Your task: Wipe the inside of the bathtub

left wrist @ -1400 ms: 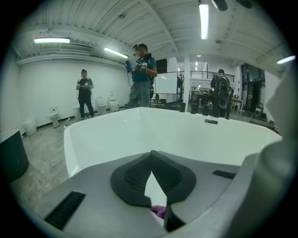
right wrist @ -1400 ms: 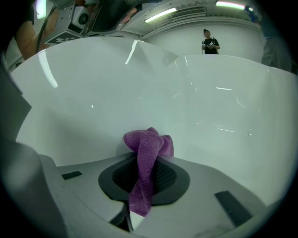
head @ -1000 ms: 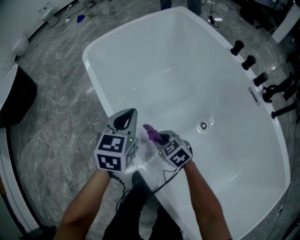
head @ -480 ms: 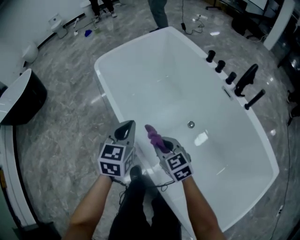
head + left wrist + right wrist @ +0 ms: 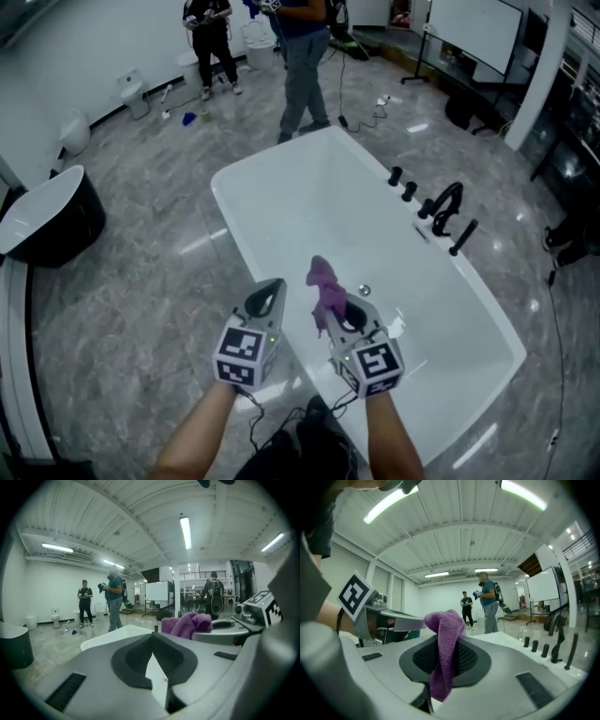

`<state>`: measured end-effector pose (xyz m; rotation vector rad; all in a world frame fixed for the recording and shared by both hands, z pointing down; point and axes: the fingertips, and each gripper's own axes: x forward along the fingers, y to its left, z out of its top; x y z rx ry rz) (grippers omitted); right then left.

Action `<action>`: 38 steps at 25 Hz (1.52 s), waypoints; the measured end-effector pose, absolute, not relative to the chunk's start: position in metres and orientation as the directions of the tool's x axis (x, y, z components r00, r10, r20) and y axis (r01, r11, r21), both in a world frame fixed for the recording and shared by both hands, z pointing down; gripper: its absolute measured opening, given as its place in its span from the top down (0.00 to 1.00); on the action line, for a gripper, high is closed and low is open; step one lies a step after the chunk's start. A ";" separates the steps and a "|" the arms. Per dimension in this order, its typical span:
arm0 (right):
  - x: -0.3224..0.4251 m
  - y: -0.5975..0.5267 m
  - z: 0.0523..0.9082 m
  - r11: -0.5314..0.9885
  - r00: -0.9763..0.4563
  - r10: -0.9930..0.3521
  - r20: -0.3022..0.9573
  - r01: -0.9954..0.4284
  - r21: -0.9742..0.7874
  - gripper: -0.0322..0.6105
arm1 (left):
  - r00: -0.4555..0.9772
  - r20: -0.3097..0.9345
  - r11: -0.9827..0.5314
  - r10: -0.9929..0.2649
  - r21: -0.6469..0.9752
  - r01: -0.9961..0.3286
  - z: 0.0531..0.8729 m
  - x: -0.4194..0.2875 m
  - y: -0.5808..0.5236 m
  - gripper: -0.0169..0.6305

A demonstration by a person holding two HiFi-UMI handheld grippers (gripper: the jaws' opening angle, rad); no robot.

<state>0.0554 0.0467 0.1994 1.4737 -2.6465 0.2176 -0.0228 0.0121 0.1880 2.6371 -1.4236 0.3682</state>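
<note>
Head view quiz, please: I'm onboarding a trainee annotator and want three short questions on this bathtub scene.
1. True or false: the left gripper is shut on the purple cloth.
2. The black tap stands: A) on the bathtub rim, at the person's right; B) on the floor; C) inside the tub.
3. Fill in: ___ people stand beyond the tub.
Key: 1 false, the right gripper clamps it; 2 A; 3 two.
</note>
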 end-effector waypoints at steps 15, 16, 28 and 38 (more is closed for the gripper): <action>0.037 0.197 0.033 0.409 -0.409 -0.912 -0.014 -0.912 0.027 0.85 | 0.624 0.100 -0.625 -0.775 0.022 -0.780 0.063 -0.054 0.170 0.96; 0.033 0.205 0.031 0.409 -0.409 -0.912 -0.023 -0.912 0.024 0.85 | 0.625 0.092 -0.626 -0.775 0.025 -0.780 0.060 -0.059 0.179 0.96; 0.000 0.252 0.009 0.421 -0.422 -0.905 -0.044 -0.906 0.039 0.85 | 0.639 0.054 -0.640 -0.767 0.006 -0.768 0.032 -0.079 0.226 0.96; -0.002 0.258 0.004 0.418 -0.419 -0.907 -0.036 -0.908 0.034 0.85 | 0.647 0.054 -0.648 -0.761 0.002 -0.762 0.028 -0.080 0.237 0.96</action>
